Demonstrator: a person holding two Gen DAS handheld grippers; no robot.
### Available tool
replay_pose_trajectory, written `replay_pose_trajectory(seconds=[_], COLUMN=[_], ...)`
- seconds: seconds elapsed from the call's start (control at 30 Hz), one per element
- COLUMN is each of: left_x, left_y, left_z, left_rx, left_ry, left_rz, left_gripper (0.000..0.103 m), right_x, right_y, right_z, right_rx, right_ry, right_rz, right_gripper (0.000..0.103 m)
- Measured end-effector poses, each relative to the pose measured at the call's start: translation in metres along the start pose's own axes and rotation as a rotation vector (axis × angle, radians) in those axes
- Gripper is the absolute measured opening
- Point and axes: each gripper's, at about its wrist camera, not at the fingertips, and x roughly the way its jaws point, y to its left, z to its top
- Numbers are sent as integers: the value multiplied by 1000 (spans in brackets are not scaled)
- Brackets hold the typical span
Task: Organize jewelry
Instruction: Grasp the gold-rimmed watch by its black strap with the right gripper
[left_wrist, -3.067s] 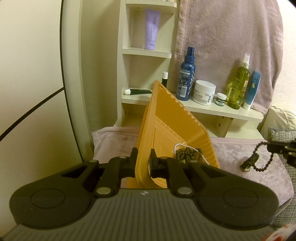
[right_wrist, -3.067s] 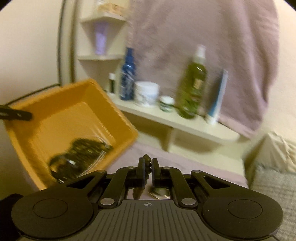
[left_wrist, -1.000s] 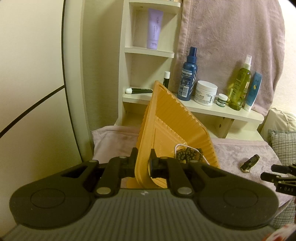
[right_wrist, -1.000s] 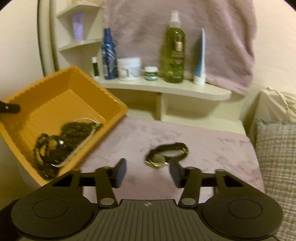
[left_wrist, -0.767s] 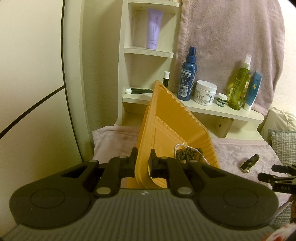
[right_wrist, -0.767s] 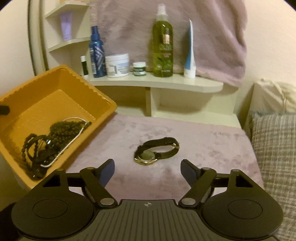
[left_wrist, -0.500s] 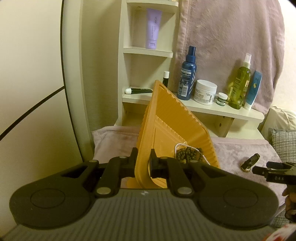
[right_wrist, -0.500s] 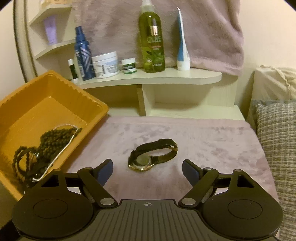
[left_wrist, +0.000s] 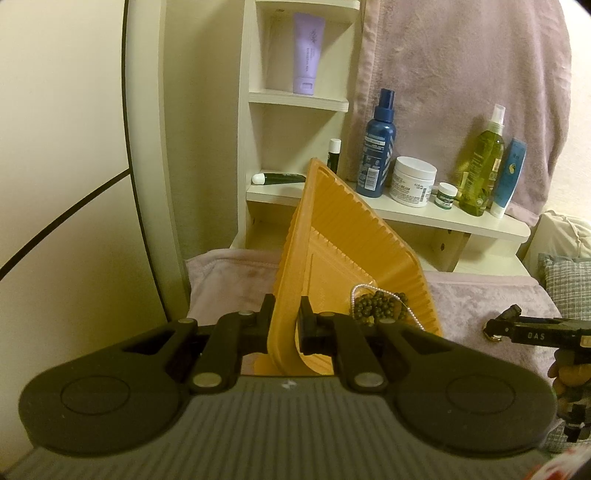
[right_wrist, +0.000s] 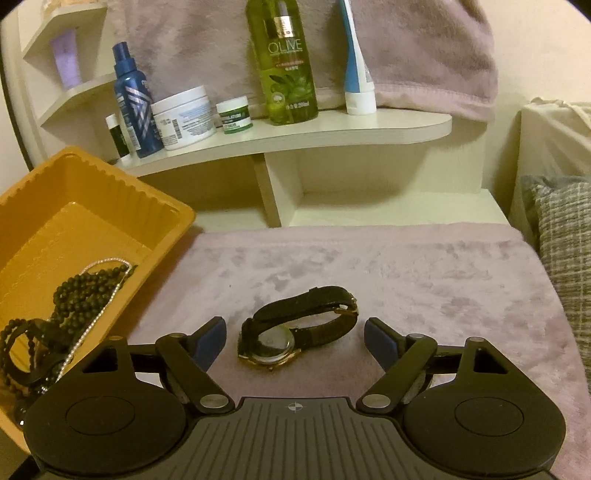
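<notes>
1. The orange tray is shiny plastic with wavy, ridged walls. It is tipped up on one side.
2. The left gripper is pinching the tray's rim between its two black fingers.
3. Dark round beads and a thin silver chain lie heaped in the tray's low end.
4. The watch has a round gold case and a dark, curled strap. It lies on the soft, fuzzy pink cloth, just beside the tray.
5. The right gripper is spread wide, with one blue pad on each side of the watch, not touching it.
6. A second ago the claw was narrower and the watch was farther ahead of it.
</notes>
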Motion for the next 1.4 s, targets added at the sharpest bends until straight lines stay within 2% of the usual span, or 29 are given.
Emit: replay_pose_trajectory(seconds=[0.03,0.13,0.3,0.57,0.77,1.4], left_x=[0,0,0,1,1,1], left_y=[-1,0,0,0,0,-2], left_z=[0,0,0,1,1,2], left_rx=[0,0,0,1,0,0], left_ry=[0,0,0,-1,-1,-7], left_rz=[1,1,0,0,-1,-9], left_gripper=[10,10,10,10,10,10], right_x=[0,0,-5,-15,-20,-54], right_y=[0,0,1,17,24,26], right_z=[0,0,-1,2,-3,-8], right_rx=[4,2,-17,-117,-154,-252], right_ry=[-3,-11,-35,-58,-62,-80], right_rz=[1,-1,-2,-12,-27,-99], right_gripper=[81,67,63,45,42,40])
